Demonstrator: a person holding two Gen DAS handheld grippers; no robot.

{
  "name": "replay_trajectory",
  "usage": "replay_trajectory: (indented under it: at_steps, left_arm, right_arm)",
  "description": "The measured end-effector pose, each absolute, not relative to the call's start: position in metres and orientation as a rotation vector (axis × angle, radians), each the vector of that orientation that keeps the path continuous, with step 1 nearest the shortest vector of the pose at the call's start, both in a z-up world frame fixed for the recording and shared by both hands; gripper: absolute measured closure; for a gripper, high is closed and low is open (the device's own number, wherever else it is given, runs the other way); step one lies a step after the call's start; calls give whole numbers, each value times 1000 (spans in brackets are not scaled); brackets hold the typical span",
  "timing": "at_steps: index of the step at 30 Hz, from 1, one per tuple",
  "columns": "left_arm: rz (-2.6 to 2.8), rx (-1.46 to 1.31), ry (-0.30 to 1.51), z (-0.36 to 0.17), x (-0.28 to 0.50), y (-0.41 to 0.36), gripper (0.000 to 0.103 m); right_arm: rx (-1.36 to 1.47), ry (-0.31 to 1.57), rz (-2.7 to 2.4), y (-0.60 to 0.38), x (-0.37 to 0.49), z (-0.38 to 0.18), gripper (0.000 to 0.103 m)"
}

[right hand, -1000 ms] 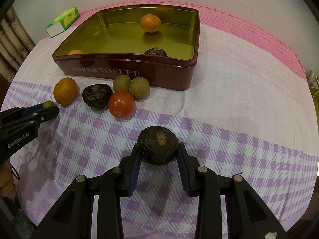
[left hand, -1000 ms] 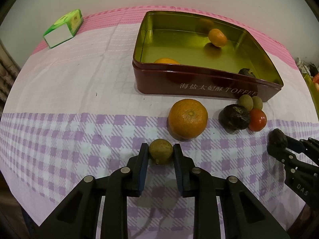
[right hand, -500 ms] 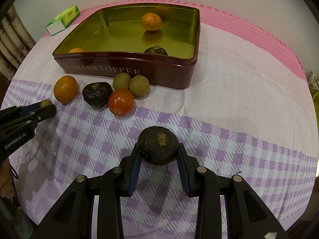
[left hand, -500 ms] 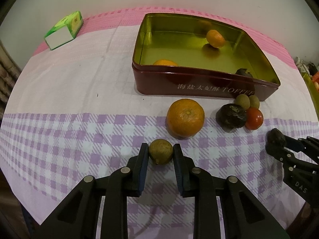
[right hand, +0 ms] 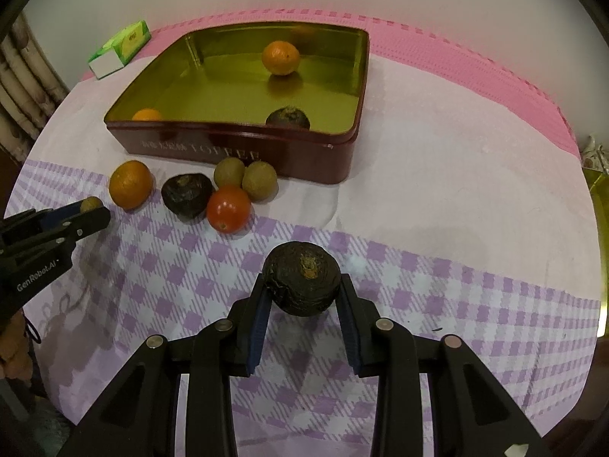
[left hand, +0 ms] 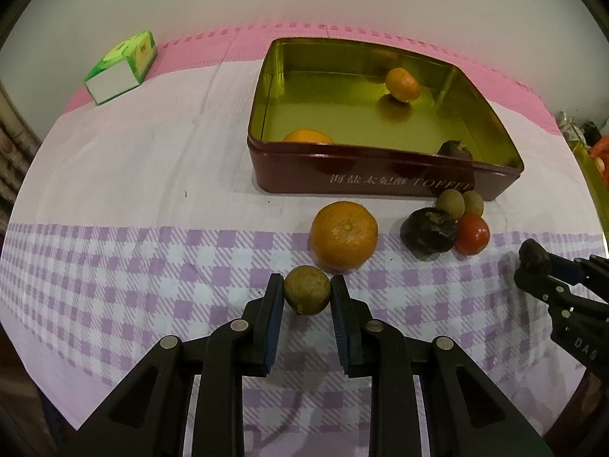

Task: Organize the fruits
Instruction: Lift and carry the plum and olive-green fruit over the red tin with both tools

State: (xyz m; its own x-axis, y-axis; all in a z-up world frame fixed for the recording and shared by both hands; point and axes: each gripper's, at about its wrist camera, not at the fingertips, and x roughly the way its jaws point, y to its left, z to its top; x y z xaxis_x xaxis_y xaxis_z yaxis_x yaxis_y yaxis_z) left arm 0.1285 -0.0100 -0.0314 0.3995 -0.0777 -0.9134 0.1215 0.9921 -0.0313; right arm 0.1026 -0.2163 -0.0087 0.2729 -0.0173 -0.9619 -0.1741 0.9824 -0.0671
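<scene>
Jaws of our left gripper (left hand: pixel 306 297) clamp the small green fruit (left hand: pixel 306 294) and those of our right gripper (right hand: pixel 302 290) clamp the dark wrinkled fruit (right hand: pixel 302 283), both low in frame, with the tin (right hand: pixel 319 160) lying straight up-frame, nearer our left.

Ahead of your left gripper (left hand: pixel 307 297) lies the orange (left hand: pixel 343 236), the tin (left hand: pixel 365 175) behind it holding three fruits. To its right, four fruits (left hand: pixel 443 222) cluster before the tin. The carton (left hand: pixel 121 68) lies far left.
</scene>
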Motion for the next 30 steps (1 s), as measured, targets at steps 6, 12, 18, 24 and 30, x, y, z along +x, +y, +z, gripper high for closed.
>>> replay_trajectory:
  at_steps: [6,12,18,24,30]
  left_arm:
    - [-138,41,1136,-21,129,-12,77]
    - [-141,46,1120,-14,130,-14,77]
    - [-148,46,1107,-9,131,-14,77]
    - [-150,50,1093,-4,131,-15,77]
    - [-152,49,1093,-5,130,-15,77]
  right_arm:
    - [-171,1274,110,-220,105,4,72]
    - [-174,1252,116,-218,104,15,72]
    - [-170,1247,122,-212,106,18,72]
    - [-163,1242,126,-212,107,19,72]
    - [-154,1238,132,-211,108,20,72]
